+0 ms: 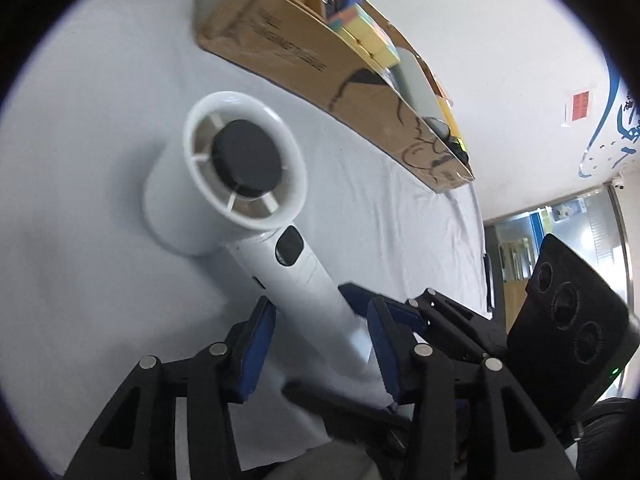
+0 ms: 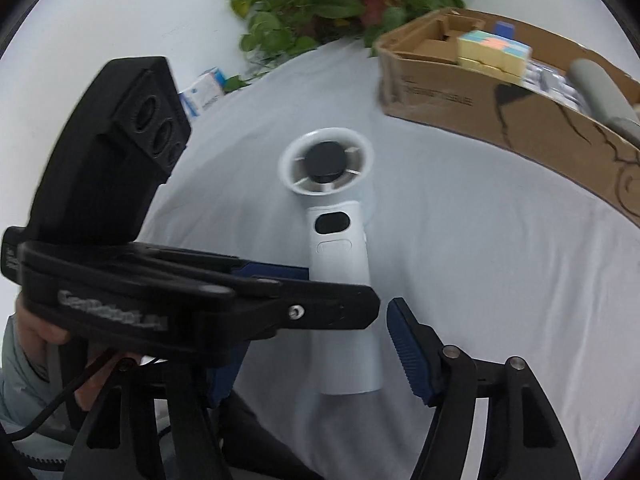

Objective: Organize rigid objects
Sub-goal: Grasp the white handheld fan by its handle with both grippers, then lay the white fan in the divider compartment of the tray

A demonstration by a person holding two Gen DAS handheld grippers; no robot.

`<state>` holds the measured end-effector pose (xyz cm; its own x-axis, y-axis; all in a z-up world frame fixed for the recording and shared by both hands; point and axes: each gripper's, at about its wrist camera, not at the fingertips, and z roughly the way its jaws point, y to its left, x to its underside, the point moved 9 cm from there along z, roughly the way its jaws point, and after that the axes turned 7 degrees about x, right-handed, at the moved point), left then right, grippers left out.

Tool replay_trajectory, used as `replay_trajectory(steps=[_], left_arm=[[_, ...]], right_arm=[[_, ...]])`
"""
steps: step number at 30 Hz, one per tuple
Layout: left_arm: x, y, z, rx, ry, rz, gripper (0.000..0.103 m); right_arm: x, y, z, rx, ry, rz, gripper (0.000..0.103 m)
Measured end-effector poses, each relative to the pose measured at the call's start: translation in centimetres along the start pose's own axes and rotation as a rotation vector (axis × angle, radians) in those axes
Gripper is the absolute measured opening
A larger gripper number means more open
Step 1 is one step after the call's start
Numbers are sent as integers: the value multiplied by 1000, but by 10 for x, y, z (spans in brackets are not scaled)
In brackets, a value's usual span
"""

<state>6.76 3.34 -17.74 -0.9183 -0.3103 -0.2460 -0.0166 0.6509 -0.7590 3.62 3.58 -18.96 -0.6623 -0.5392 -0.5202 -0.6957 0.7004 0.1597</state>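
White fan [image 1: 240, 184] (handle) between left hand-held gripper [image 1: 320, 344] pads.

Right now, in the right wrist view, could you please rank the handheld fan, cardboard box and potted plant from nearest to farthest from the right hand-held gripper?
1. Handheld fan: between the right hand-held gripper fingers.
2. Cardboard box: upper right.
3. Potted plant: far edge, top.

the left gripper [image 2: 280, 280] hides the right gripper's [image 2: 316, 344] left finger; cardboard box [image 2: 500, 96] runs off frame.
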Motion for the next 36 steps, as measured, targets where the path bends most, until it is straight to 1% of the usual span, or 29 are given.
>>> replay_trajectory(steps=[2,4,5,6,7,8,9,10,11,12,13,14,16,17,18,19,20,21,22,23,24,25,26,27,28,29,31,34,36], left_arm=[[0,-6,14,-10,29,30,46],[-1,-13,22,-20,54,59,46],[-3,-15,23,-24,60,67,46],[-5,-14,22,-47,62,73,46],[-7,-11,19,-83,65,81,48],[-9,-5,14,-142,68,93,50],[-11,0,8,-174,71,95,53],[-14,7,-2,-223,66,93,54],[-18,13,-13,-271,53,97,54],[-24,20,-31,-330,25,99,54],[-29,23,-44,-347,0,91,54],[-34,24,-55,-339,-34,80,54],[-41,19,-61,-291,-72,67,54],[-43,15,-57,-265,-73,66,54],[-42,10,-50,-238,-62,74,54],[-40,1,-36,-188,-34,83,54],[-36,-6,-20,-148,-4,85,54],[-34,-9,-10,-127,20,89,54],[-31,-14,5,-109,49,95,54],[-29,-16,17,-94,70,90,54],[-27,-16,27,-81,86,78,53],[-25,-15,36,-73,104,65,52],[-22,-13,43,-73,116,58,47],[-21,-15,46,-65,105,62,46],[-20,-13,47,-75,97,68,39],[-19,-12,48,-85,93,67,35],[-20,-11,45,-80,57,64,34],[-34,-7,25,-96,-3,73,35],[-49,-17,9,-92,-57,104,35]], right_arm=[[2,-17,-2,66,-18,15,58],[6,-34,-4,113,-27,43,45],[10,-43,-4,132,-24,59,42],[14,-50,-5,163,-26,60,40],[16,-53,-4,178,-30,50,39],[18,-55,-5,181,-43,44,39],[19,-59,-6,179,-53,48,37],[23,-60,-9,165,-61,61,35],[23,-61,-9,124,-59,87,34],[23,-59,-7,65,-51,133,32],[25,-63,-8,-37,-37,223,32],[26,-68,-8,-120,-24,304,32],[29,-80,-5,-302,7,501,33],[30,-87,-5,-363,7,572,33],[30,-93,-6,-376,4,598,35],[31,-97,-6,-351,-3,591,40],[32,-103,-12,-270,-22,554,46],[34,-106,-20,-197,-43,507,56],[33,-109,-30,-100,-75,439,56],[29,-111,-37,-25,-102,389,56],[29,-109,-43,38,-123,336,56],[30,-105,-47,84,-123,271,54],[34,-99,-47,114,-100,211,53],[38,-94,-44,126,-73,171,46],[43,-86,-44,117,-62,155,41],[44,-81,-39,120,-46,140,28],[46,-71,-29,149,-24,104,28],[41,-69,-27,178,-34,82,27],[29,-65,-33,200,-70,59,27]])
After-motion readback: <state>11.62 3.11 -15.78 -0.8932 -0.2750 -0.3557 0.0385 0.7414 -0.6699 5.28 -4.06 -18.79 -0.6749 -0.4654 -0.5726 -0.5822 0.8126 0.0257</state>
